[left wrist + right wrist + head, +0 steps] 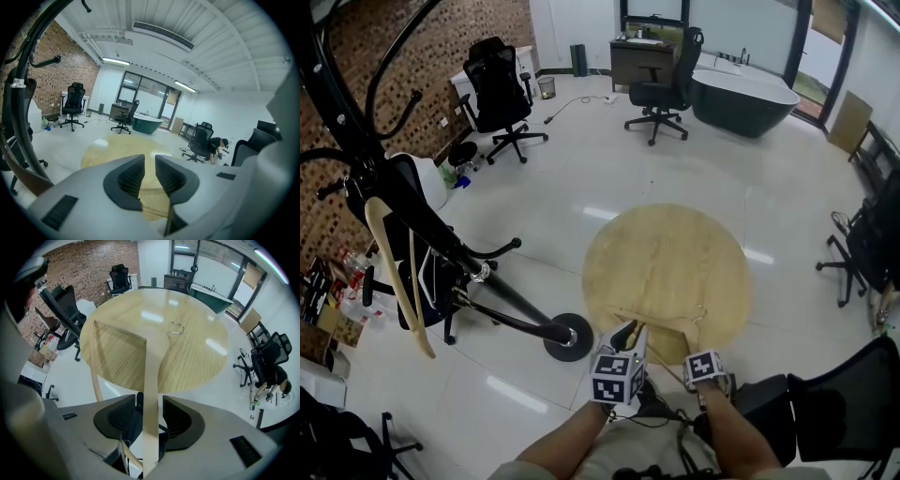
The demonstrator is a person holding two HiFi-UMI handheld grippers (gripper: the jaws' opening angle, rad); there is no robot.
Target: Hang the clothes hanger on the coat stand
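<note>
Now, right gripper (pixel 149 401): jaws apart, straddling hanger (pixel 152 357) arm, not pressing.
Left gripper (pixel 150 161): slightly apart, empty.
Hanger: overhangs table's (pixel 201 352) near edge; clamp squarely before lifting.

Bright, even light from ceiling strips (pixel 116 61); glare on the glossy floor (pixel 514 394); fisheye warp, dark corners in gripper views

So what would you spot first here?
A big round wooden table fills the middle, with a wooden hanger lying at its near edge, one arm between the open right tongs. At the left stands a tall black coat stand, another pale hanger already on it.
</note>
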